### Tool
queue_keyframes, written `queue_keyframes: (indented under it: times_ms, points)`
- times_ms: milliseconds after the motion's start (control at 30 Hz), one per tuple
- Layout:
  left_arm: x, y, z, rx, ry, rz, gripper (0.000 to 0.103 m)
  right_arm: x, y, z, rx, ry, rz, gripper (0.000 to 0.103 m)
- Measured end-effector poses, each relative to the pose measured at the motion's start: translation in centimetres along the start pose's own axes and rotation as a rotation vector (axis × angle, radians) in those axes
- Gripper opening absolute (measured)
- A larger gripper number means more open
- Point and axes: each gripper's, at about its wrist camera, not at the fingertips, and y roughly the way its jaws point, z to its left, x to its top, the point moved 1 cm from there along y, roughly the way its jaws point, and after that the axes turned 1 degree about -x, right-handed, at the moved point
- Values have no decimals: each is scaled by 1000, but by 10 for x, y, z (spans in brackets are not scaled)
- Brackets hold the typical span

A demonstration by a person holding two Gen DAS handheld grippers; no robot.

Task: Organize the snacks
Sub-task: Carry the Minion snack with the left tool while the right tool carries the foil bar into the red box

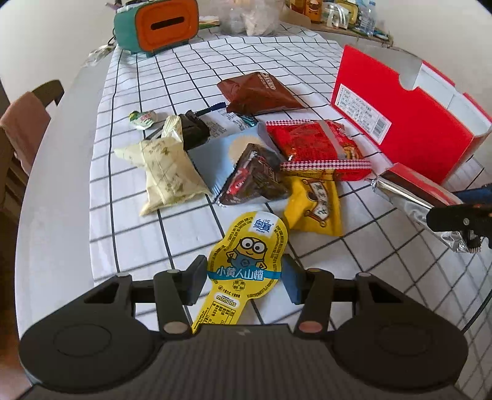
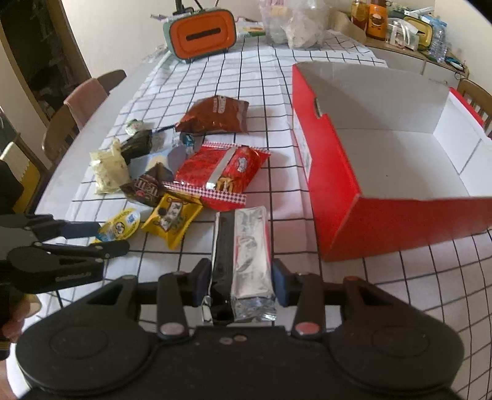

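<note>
Beside one open red cardboard box (image 2: 335,197), right claw (image 2: 241,281) pinches one crinkly foil bar (image 2: 249,261); left claw (image 1: 244,281) pinches one glossy yellow keyhole-shaped packet (image 1: 246,258).

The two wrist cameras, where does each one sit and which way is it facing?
Left wrist: sits on the left gripper, facing forward over the snack pile; its fingers flank the yellow Minions packet, and the right gripper shows at the right edge.
Right wrist: sits on the right gripper, facing the table and the open red box; its fingers pinch a silver foil packet, and the left gripper shows at left.
Shared: the red box, snack pile, checkered tablecloth and orange tissue box.
</note>
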Motion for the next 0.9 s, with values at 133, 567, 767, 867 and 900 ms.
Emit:
queue_keyframes:
  times_ms: [133, 567, 767, 867, 900]
  points:
    - [-3, -13, -7, 30, -20, -15, 51, -2, -16, -6, 25, -16, -35, 42]
    - [41, -67, -72, 111, -86, -110, 51, 35, -66, -73, 99, -92, -162, 42]
    - [81, -64, -125, 107, -92, -133, 51, 54, -67, -128, 60, -106, -199, 42]
    - [102, -59, -154, 97, -80, -143, 51, 63, -62, -155, 36, -98, -202, 42]
    - [108, -57, -163, 96, -72, -146, 51, 66, -60, -165, 24, -94, -202, 42]
